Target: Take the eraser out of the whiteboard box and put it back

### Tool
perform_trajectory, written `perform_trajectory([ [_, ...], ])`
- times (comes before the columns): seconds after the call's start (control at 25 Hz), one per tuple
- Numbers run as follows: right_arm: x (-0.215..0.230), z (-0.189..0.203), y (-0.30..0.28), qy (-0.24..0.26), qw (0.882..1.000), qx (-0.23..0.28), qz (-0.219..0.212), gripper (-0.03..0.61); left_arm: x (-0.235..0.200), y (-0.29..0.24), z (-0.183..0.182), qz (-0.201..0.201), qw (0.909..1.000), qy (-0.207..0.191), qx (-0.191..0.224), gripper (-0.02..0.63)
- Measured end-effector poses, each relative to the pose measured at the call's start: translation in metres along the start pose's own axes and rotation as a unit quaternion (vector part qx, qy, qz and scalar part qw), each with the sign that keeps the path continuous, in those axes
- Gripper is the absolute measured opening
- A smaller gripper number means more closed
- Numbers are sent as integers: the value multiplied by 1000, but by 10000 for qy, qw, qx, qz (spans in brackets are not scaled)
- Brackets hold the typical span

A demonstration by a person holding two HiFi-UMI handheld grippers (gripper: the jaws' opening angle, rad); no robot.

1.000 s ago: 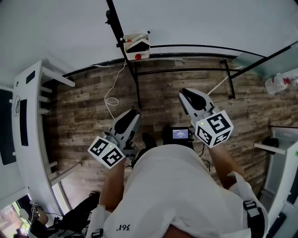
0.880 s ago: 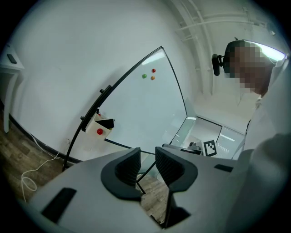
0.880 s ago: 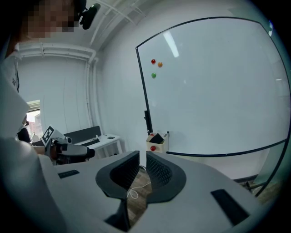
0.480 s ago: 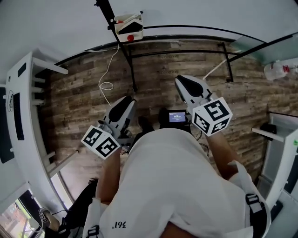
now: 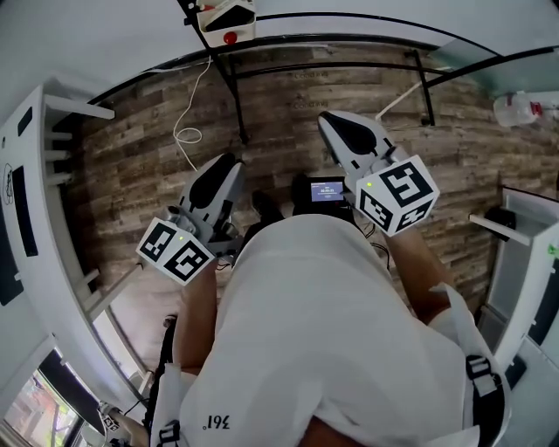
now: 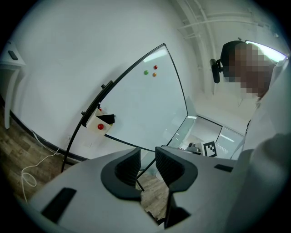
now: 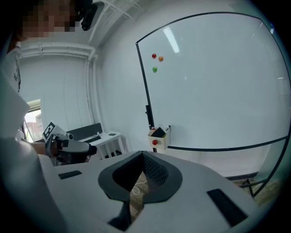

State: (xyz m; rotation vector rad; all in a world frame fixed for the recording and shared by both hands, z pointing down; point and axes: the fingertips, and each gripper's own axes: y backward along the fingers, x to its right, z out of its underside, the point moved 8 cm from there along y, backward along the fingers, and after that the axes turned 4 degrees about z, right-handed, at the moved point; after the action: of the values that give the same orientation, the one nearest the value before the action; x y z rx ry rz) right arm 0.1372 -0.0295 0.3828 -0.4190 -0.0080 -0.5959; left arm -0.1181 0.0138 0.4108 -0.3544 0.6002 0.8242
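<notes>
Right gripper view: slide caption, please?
Right tongs, just closed and empty, point toward the white whiteboard box holding the black eraser.

whiteboard box [image 5: 218,26] clipped by top edge, eraser [image 7: 158,132] partly hidden inside

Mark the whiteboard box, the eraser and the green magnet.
whiteboard box [image 7: 162,142], right gripper view, front wall.
eraser [image 7: 158,133], right gripper view, black top.
green magnet [image 7: 154,69], right gripper view, centre.

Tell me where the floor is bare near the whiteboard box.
Bare floor lies between you and the whiteboard, right of its pole. Under the box it is crowded: pole foot and a looped cable. Shelves hem the left.
</notes>
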Motion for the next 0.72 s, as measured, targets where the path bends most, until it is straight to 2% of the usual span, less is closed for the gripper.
perform_trajectory([
  [0.72, -5, -6, -4, 234, 9997, 80, 0, 23, -3, -1, 0, 59, 10000, 41, -69, 106],
])
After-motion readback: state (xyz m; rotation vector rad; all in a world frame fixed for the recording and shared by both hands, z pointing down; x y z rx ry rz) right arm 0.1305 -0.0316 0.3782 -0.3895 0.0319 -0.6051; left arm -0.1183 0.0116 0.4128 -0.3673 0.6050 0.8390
